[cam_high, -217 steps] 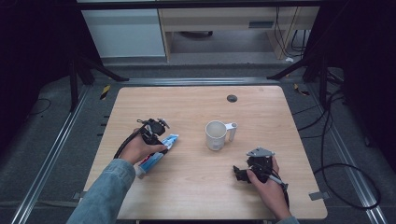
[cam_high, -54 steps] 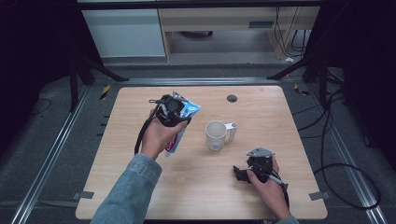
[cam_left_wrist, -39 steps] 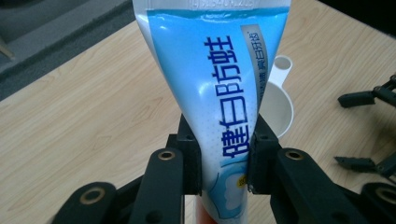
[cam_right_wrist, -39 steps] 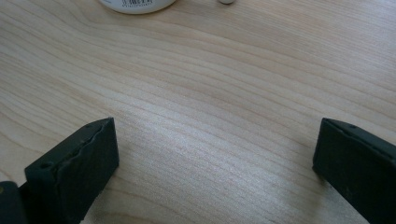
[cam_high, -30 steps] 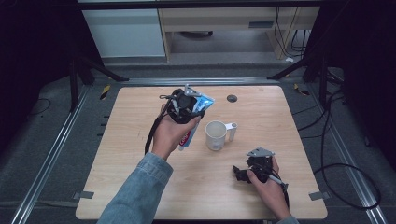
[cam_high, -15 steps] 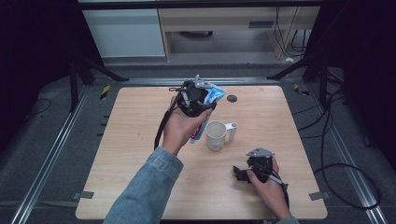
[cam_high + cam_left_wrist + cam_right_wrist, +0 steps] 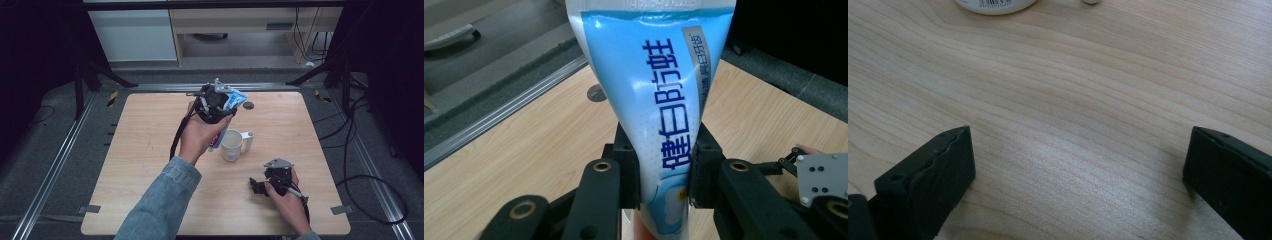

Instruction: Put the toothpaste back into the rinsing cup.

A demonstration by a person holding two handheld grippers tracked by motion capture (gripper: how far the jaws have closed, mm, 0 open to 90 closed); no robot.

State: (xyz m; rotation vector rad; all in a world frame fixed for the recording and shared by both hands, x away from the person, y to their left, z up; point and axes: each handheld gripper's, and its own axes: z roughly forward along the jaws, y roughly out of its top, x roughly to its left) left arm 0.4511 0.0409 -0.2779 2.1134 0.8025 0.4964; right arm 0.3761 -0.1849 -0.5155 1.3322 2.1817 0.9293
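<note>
Above table (image 7: 125, 150), toothpaste tube (image 7: 659, 100) between left tool (image 7: 664, 172) jaws

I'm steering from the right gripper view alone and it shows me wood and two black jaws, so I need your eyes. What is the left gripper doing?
Observer: The left gripper is shut on a blue-and-white toothpaste tube, held above the table.
Operator: Where is that relative to the cup?
Observer: In the high view the tube hangs just left of the white handled mug, its lower end near the rim.
Operator: And my right gripper?
Observer: The right gripper rests open on the light wooden table, nearer the person than the mug.
</note>
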